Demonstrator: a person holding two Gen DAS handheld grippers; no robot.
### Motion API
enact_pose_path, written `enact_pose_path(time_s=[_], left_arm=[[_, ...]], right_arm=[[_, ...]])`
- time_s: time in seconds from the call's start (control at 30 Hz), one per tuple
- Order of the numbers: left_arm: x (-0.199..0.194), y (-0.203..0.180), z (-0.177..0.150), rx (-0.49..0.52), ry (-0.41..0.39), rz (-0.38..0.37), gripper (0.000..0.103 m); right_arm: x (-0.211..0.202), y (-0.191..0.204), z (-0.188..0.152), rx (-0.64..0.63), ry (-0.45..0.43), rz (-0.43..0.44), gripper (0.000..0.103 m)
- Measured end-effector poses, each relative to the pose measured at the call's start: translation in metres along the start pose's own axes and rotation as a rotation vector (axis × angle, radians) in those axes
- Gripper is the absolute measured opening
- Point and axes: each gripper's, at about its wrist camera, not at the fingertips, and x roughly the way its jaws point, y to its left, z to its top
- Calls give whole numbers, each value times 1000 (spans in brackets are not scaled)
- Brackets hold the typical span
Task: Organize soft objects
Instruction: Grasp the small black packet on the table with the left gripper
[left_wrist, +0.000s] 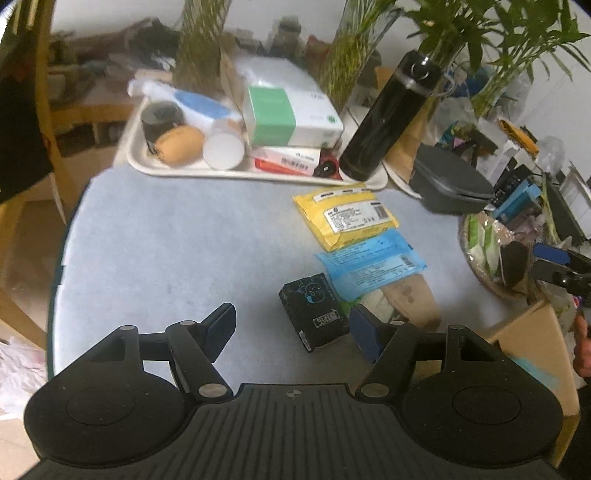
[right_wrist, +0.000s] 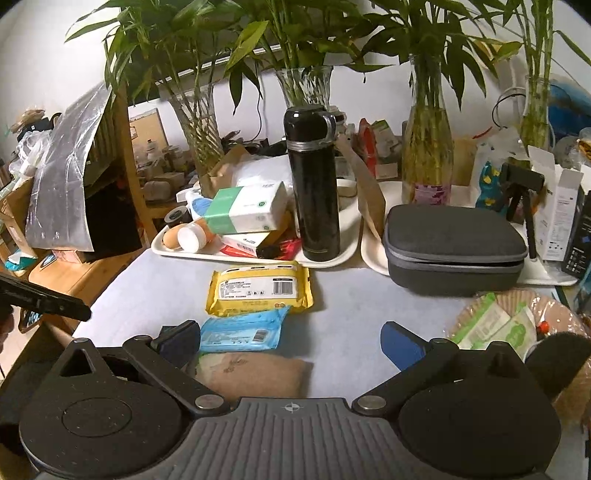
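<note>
Packs: I see a yellow wipes pack (right_wrist: 259, 288) with a white barcode label, a blue wipes pack (right_wrist: 242, 331) just below it and touching its near edge, and a tan soft pouch (right_wrist: 255, 373) nearest my right camera.
Black pack: in the left view a small black pack (left_wrist: 314, 311) with a blue cartoon print lies at about 8 o'clock from the blue one; it looks like tissues, though the blur keeps me from being sure.
Left gripper (left_wrist: 293, 332): fingers spread wide, holding nothing, with the black pack lying between them, nearer the right finger.
Right gripper (right_wrist: 290, 341): fingers wide apart and empty, above the tan pouch.
Surface: pale blue-grey counter (left_wrist: 166, 240); a cream tray (right_wrist: 166, 248) at 12 o'clock carries boxes and a black flask (right_wrist: 314, 192).
Room: glass vases of bamboo behind, a grey zip case (right_wrist: 454, 243) at 2 o'clock, a woven basket (right_wrist: 554, 310) at 3 o'clock.
Axis: in the right view, the yellow and blue packs lie flat with their long axes running 9 to 3 o'clock, labels up.
</note>
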Motion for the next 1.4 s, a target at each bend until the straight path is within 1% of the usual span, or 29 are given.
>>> enact_pose_path(time_s=[0.13, 0.23, 0.4, 0.53, 0.6, 0.7, 0.73, 0.77, 0.8, 0.9, 1.07, 1.17, 1.27, 1.33, 1.4], left_arm=[[23, 6, 10, 11, 51, -39, 67], [43, 7, 17, 22, 98, -87, 67], [77, 3, 24, 64, 185, -90, 67], [102, 1, 27, 84, 263, -131, 67], [113, 1, 29, 79, 306, -140, 66], [124, -4, 32, 102, 347, -139, 66], [127, -6, 32, 114, 354, -136, 65], [130, -9, 32, 134, 357, -122, 57], [132, -12, 32, 155, 357, -111, 57], [128, -20, 32, 223, 313, -92, 54], [124, -25, 37, 302, 196, -6, 52], [124, -29, 40, 346, 149, 37, 52], [125, -32, 44, 358, 153, 72, 53], [126, -30, 47, 333, 168, 70, 55], [132, -29, 48, 310, 182, 65, 61]], right_arm=[[8, -2, 2, -15, 6, -6, 103], [12, -4, 3, -14, 9, 0, 103], [19, -6, 3, -24, 23, -7, 103], [21, -7, 3, -18, 28, -1, 103], [22, -7, 2, -19, 35, -4, 103], [22, -8, 2, -20, 37, -9, 103], [22, -8, 3, -20, 35, -9, 103], [22, -9, 3, -19, 34, -8, 103], [22, -9, 3, -16, 33, -8, 103], [22, -11, 3, -8, 33, -10, 103], [22, -13, 3, 10, 29, -12, 103], [22, -14, 3, 14, 27, -19, 103], [22, -14, 3, 17, 25, -20, 103], [22, -13, 3, 15, 25, -20, 103], [22, -13, 3, 14, 24, -18, 103]])
